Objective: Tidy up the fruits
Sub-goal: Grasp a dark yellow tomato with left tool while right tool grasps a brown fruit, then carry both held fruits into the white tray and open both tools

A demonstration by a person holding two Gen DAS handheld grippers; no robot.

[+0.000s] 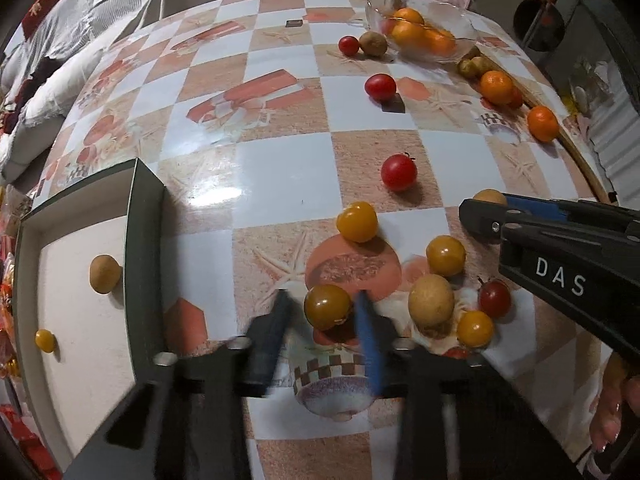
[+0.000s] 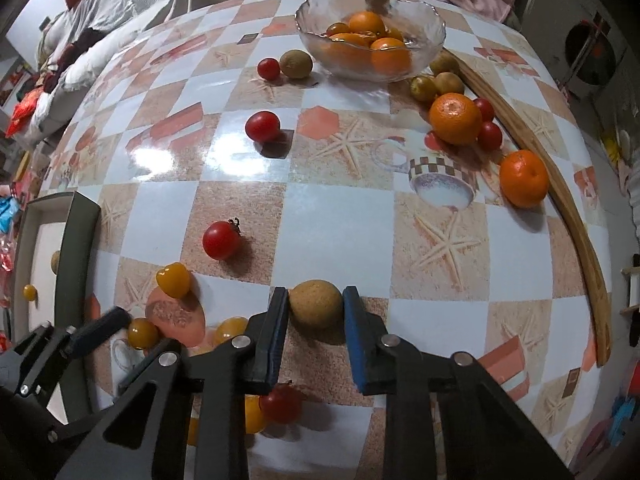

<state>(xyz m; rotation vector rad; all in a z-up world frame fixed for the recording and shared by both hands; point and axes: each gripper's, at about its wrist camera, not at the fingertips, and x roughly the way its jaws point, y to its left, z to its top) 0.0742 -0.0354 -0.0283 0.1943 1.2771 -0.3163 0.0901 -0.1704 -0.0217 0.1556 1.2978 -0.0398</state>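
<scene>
Left wrist view showed your left gripper [image 1: 325,300] pointing steeply down at the table [image 1: 280,168], its fingers closed on a yellow tomato [image 1: 327,306]; the near finger looked blurred. At about 3 o'clock from that tomato lay a pale longan [image 1: 431,300], with a small yellow one [image 1: 475,328] and a dark red tomato [image 1: 494,299] just beside it, and two more yellow tomatoes toward 12 and 2 o'clock. A red tomato [image 1: 399,172] sat well apart toward 1 o'clock. At 9 o'clock stood the box [image 1: 144,240], holding one longan [image 1: 105,274] and one yellow tomato [image 1: 45,340]. Your right gripper [image 1: 476,216] came in from 3 o'clock, with a tan fruit showing at its tip.

Right wrist view showed your right gripper [image 2: 316,304] also pointing down, its two fingers pressed on either side of a tan longan [image 2: 315,303] that rested on the table. A red tomato [image 2: 282,404] lay under the gripper at 6 o'clock. Toward 12 o'clock, far off, stood the glass bowl [image 2: 434,30] with oranges [image 2: 390,56] in it. Two loose oranges [image 2: 455,118] lay at 1 to 2 o'clock beside a wooden strip [image 2: 568,208], with small red tomatoes touching the nearer one. Your left gripper [image 2: 120,316] showed at 9 o'clock.
</scene>
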